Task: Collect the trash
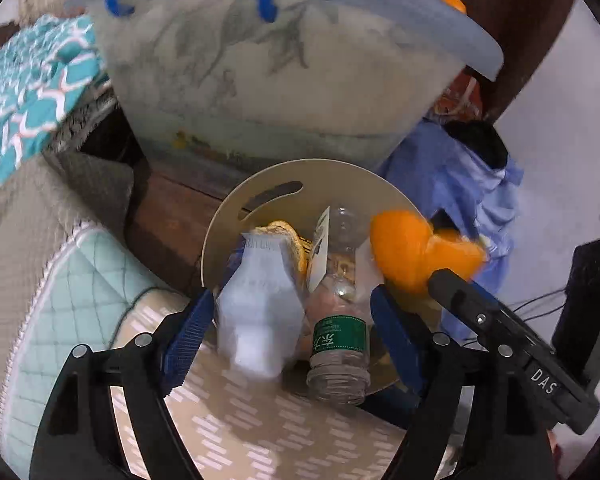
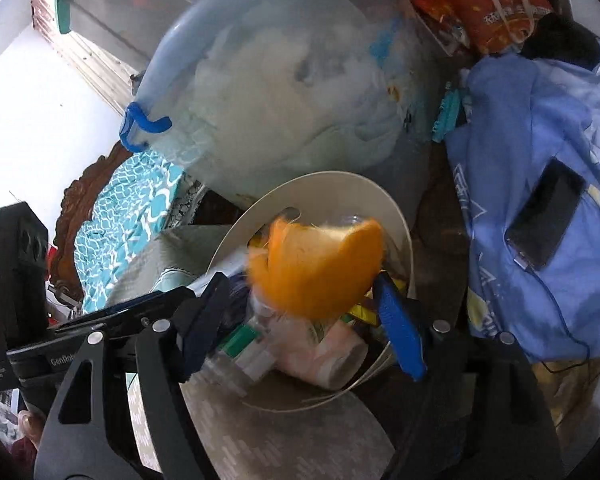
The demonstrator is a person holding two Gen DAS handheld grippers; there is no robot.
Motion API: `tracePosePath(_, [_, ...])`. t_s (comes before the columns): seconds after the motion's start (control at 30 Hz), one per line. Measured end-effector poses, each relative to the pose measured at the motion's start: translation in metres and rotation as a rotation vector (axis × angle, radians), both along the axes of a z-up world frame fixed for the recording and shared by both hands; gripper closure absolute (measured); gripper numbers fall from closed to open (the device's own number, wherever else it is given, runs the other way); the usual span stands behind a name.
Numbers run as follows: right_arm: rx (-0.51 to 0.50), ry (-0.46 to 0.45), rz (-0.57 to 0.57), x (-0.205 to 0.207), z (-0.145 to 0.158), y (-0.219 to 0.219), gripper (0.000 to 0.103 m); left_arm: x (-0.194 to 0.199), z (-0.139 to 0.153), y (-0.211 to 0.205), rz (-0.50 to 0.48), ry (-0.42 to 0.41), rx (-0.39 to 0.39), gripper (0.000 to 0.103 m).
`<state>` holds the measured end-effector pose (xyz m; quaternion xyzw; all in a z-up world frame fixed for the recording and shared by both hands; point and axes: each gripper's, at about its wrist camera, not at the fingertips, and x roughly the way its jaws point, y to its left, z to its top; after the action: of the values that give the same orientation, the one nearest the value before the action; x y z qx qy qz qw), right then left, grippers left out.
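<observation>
**Both grippers wide over the bin**

While the beige waste bin (image 1: pixel 236 208) sits ahead of both grippers, the left gripper (image 1: pixel 292 316) gapes around a white carton (image 1: pixel 256 304), pads clear; the right gripper (image 2: pixel 300 320) stands wide, orange peel (image 2: pixel 320 268) blurred between its fingers, hold unclear.

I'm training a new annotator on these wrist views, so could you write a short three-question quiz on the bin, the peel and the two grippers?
1. True or false: the orange peel lies on the floor outside the beige bin.
2. Which item lies in the bin with a green label: A) the clear plastic bottle, B) a glass jar, C) a tin can?
3. What white item is between the fingers of the left gripper, and how do the jaws of the right gripper stand?

Key
1. False: it is over the bin's opening, blurred, between the right gripper's fingers.
2. A.
3. A crumpled white paper bag; the right jaws stand wide apart, not pressing the peel.
</observation>
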<state>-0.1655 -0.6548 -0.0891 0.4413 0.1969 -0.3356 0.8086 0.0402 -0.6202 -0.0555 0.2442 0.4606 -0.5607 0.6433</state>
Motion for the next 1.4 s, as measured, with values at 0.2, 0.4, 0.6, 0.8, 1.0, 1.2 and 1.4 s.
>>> tracePosePath(0.2, [-0.035, -0.008, 0.019, -0.012, -0.001, 0.024, 0.028, 0.011, 0.006, 0.038, 0.028, 0.036, -0.041, 0.026])
tracePosePath(0.4, [-0.052, -0.013, 0.031, -0.029, 0.005, 0.057, 0.028, 0.013, 0.016, 0.094, 0.071, 0.087, -0.084, 0.021])
tracePosePath(0.6, [-0.059, -0.027, -0.019, -0.051, 0.014, 0.084, 0.028, 0.008, 0.011, 0.162, 0.119, 0.105, -0.078, 0.019])
tracePosePath(0.8, [-0.072, -0.024, 0.004, -0.051, 0.025, 0.128, 0.028, 0.005, 0.003, 0.234, 0.216, 0.032, -0.065, 0.015])
tracePosePath(1.0, [-0.059, 0.033, 0.052, -0.029, 0.017, 0.180, 0.019, 0.002, 0.010, 0.295, 0.298, -0.051, -0.104, 0.009])
tracePosePath(1.2, [-0.087, 0.071, 0.124, -0.006, 0.023, 0.224, 0.014, 0.001, 0.020, 0.338, 0.355, -0.115, -0.127, 0.009])
tracePosePath(1.4, [-0.139, 0.091, 0.151, 0.001, 0.035, 0.256, 0.009, -0.005, 0.028, 0.363, 0.384, -0.202, -0.139, 0.009])
